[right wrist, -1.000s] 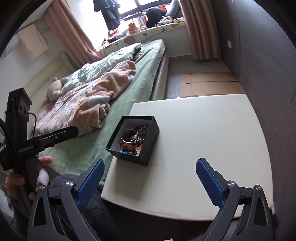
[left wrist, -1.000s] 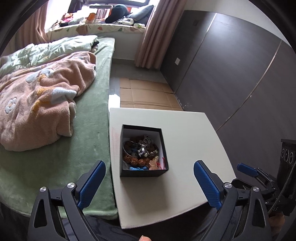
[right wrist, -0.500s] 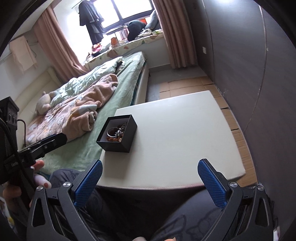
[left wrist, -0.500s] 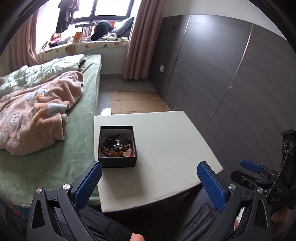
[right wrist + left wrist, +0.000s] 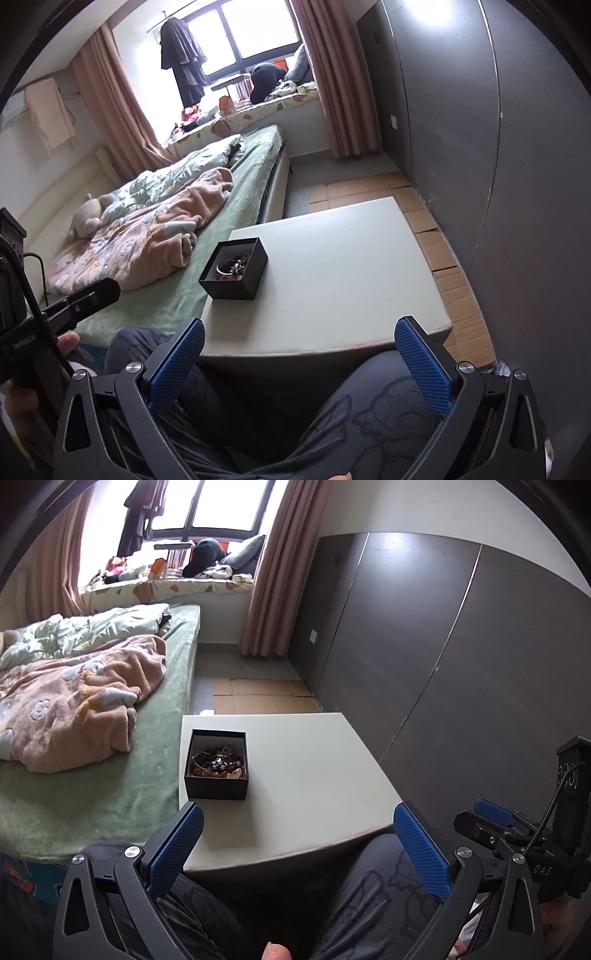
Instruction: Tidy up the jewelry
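We see one open black box (image 5: 216, 764) of tangled jewelry (image 5: 218, 762) near the surface's (image 5: 314, 775) left edge. Both tongs, left (image 5: 298, 847) and right (image 5: 299, 363), gape wide and hold nothing. Since a second ago, both have drawn back above our lap.

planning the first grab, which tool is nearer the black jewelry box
Left, slightly. The left tool sits nearly behind the black jewelry box; the right tool is off to its right, both well back.

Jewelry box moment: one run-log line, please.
jewelry box: open, full, on table | left gripper: open, empty | right gripper: open, empty
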The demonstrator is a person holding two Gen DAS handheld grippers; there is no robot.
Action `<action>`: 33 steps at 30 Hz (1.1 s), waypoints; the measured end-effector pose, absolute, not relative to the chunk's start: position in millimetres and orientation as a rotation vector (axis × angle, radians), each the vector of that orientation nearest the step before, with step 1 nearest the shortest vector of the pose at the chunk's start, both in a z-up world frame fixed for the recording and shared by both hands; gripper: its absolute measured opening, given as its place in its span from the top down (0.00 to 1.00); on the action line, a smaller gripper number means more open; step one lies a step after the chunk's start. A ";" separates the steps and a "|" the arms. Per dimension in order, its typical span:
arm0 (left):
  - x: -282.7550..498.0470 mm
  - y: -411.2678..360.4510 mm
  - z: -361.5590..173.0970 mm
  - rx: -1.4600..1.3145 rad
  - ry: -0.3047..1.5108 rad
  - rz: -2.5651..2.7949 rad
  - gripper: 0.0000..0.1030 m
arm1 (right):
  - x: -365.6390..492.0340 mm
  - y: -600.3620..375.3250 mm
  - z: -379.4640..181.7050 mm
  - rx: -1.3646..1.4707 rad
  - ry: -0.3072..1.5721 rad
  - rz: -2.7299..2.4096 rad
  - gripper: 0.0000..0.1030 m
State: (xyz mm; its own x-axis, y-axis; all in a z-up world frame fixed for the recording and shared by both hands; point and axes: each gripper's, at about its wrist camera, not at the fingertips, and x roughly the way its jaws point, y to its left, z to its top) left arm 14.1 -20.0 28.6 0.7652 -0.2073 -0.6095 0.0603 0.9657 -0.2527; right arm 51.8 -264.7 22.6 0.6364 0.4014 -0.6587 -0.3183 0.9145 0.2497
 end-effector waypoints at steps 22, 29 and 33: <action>-21.4 -28.0 44.6 -0.173 0.641 -0.131 0.01 | 11.2 -273.3 38.7 0.144 0.741 0.396 0.00; -25.6 -33.2 47.8 -0.151 0.645 -0.135 0.01 | 4.2 -276.5 42.0 0.146 0.725 0.396 0.00; -25.0 -34.4 47.6 -0.147 0.643 -0.136 0.01 | 0.3 -278.4 42.9 0.156 0.713 0.395 0.00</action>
